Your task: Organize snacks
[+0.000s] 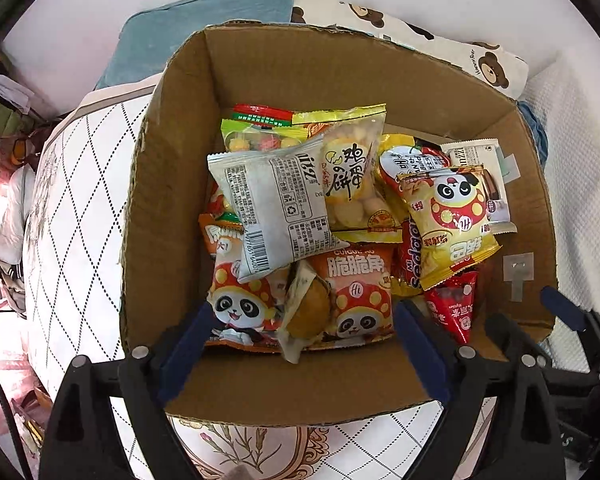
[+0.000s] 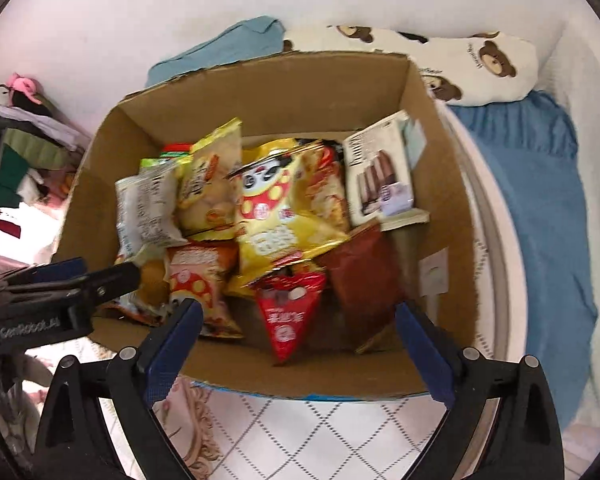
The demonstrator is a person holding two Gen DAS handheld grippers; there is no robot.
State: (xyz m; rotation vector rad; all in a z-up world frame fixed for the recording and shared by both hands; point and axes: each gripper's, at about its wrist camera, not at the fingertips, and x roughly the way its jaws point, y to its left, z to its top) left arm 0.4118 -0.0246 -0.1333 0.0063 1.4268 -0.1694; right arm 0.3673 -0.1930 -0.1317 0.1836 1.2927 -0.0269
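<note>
An open cardboard box [image 1: 168, 160] [image 2: 440, 184] stands on a bed and holds several snack packs. On top lie a white cracker pack [image 1: 272, 204], an egg-biscuit bag [image 1: 352, 176], a yellow panda chips bag [image 1: 452, 224] [image 2: 276, 216], an orange panda bag [image 1: 356, 292], a wrapped bun [image 1: 308, 312], a red triangular pack [image 1: 454, 308] [image 2: 288, 312] and a brown pack [image 2: 360, 280]. My left gripper [image 1: 304, 316] hangs open over the near side of the box, with nothing between its fingers. My right gripper [image 2: 298, 312] is open above the red triangular pack and grips nothing.
The box rests on a quilted mattress [image 1: 80, 220] [image 2: 300, 432]. Behind it lie a teal pillow [image 1: 204, 20] and a bear-print pillow [image 2: 480, 64]. A blue blanket [image 2: 540, 200] lies to the right. Clothes [image 2: 24, 148] pile up at the left, beyond the bed's edge.
</note>
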